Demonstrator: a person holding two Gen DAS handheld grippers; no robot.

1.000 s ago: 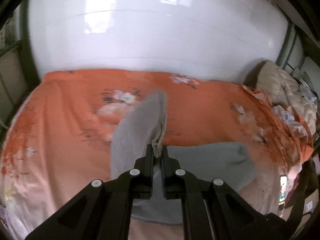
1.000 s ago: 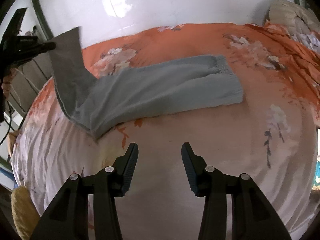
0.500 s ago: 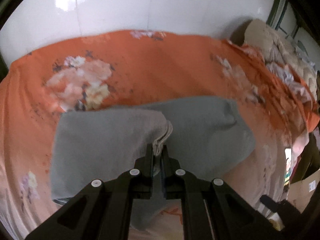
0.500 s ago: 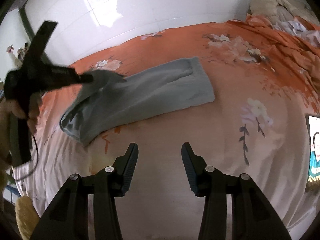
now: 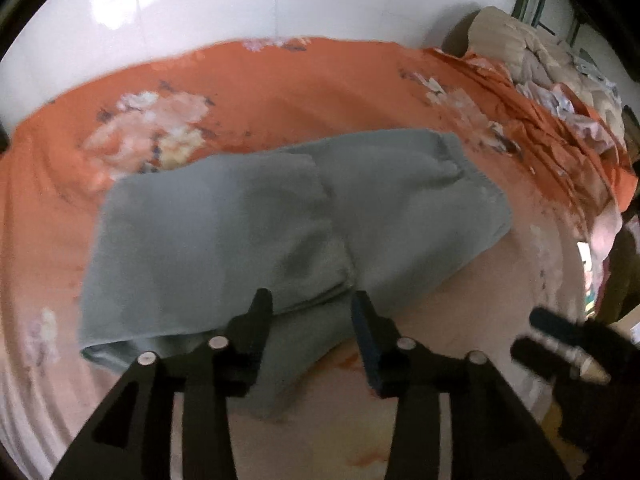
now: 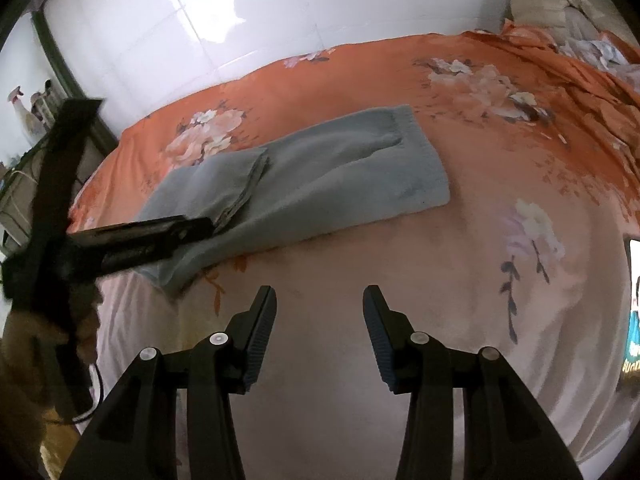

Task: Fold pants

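- Left wrist view: the grey pants [image 5: 280, 232] are seen lying on the orange floral bedsheet [image 5: 280, 80], toward its far edge by the white wall, with the leg end laid over the body as one fold.
- The left gripper [image 5: 310, 304] is found released, jaws spread, nothing held; the near edge of the folded layer lies just ahead of and between its fingertips.
- Right wrist view: the right gripper [image 6: 320, 300] is likewise found released and empty, held over bare sheet near the front edge of the bed, well apart from the pants [image 6: 320, 176].
- The left gripper [image 6: 208, 224] is seen there at the hem of the folded-over layer; contact cannot be confirmed.
- Handling, as judged: the fabric is a soft, light knit, limp, not slippery and not fragile; it is expected to sag and drag unless lifted clear.
- Hold is best taken at the doubled fold edge or the elastic waistband [image 6: 404, 128], where layers are thickest.
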